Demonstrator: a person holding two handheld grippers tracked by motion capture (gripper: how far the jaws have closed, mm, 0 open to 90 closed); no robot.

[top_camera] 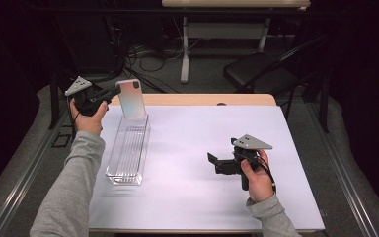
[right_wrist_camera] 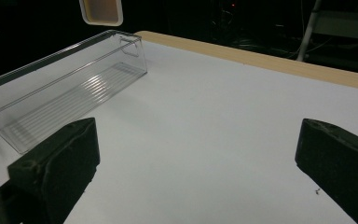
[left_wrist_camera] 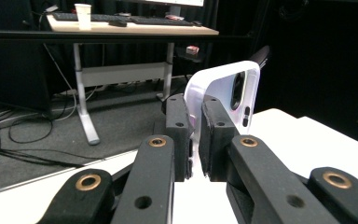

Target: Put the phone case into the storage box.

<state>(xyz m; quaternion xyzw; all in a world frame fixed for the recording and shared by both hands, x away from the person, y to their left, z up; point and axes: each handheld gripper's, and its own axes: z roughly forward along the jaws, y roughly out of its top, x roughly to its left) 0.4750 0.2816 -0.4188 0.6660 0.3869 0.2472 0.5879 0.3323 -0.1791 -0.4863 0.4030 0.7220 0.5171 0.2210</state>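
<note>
A white phone case [top_camera: 131,98] with a shimmering back stands upright in the air over the far end of a long clear plastic bin [top_camera: 128,150]. My left gripper [top_camera: 114,92] is shut on the case's edge. In the left gripper view the pads [left_wrist_camera: 214,135] pinch the case [left_wrist_camera: 223,88], and its camera cutout faces right. My right gripper [top_camera: 221,150] rests low over the white table [top_camera: 202,123] at right, open with nothing between its jaws. The right gripper view [right_wrist_camera: 196,158] looks across the table to the bin [right_wrist_camera: 65,88], with the case's lower end [right_wrist_camera: 101,11] hanging above it.
The table's wooden far edge [top_camera: 202,99] runs behind the bin. Beyond it stand a black chair [top_camera: 256,69] and a desk on white legs [top_camera: 185,49], with cables on the floor. A paper cup [left_wrist_camera: 83,9] and keyboards sit on that desk.
</note>
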